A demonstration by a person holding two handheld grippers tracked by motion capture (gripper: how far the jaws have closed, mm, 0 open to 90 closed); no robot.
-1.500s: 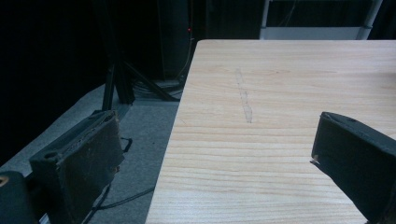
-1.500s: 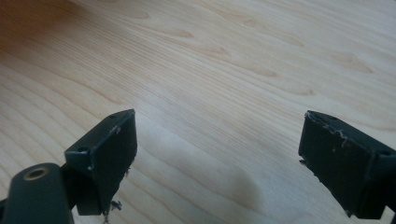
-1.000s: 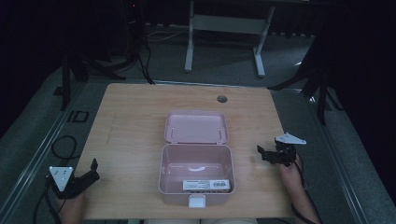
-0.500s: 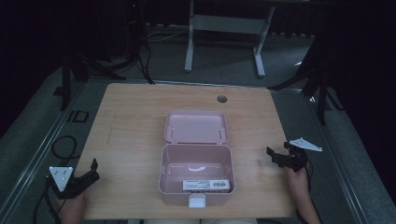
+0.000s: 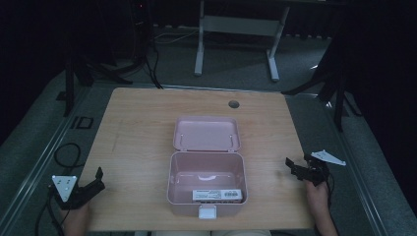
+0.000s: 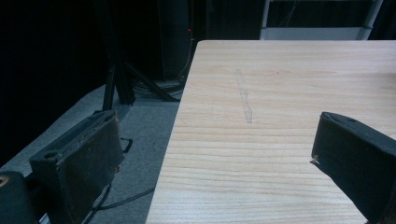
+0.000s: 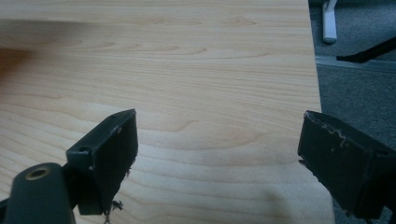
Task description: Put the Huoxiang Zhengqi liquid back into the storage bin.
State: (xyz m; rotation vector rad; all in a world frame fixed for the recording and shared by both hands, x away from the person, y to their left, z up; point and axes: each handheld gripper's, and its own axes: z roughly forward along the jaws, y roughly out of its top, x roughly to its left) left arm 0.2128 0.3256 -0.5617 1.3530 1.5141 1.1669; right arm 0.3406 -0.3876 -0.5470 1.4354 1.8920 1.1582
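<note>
A pink plastic box (image 5: 206, 184) sits open at the table's front middle, its lid (image 5: 206, 133) laid flat behind it. A white labelled card (image 5: 217, 195) lies inside near the front wall. My left gripper (image 5: 97, 181) rests at the table's front left corner, open and holding nothing; its jaws straddle the table edge (image 6: 177, 130) in the left gripper view. My right gripper (image 5: 294, 169) hovers at the table's right edge, open, nothing between its jaws. Bare wood (image 7: 215, 130) lies under it in the right gripper view.
The wooden table (image 5: 137, 142) has a round cable hole (image 5: 233, 104) at the back. A white desk frame (image 5: 236, 29) stands on the grey floor beyond. Black stands (image 5: 339, 88) and cables (image 5: 64, 157) flank the table.
My right gripper has drifted right and toward the front, from over the table to its right edge. The left gripper and the box have stayed put.
</note>
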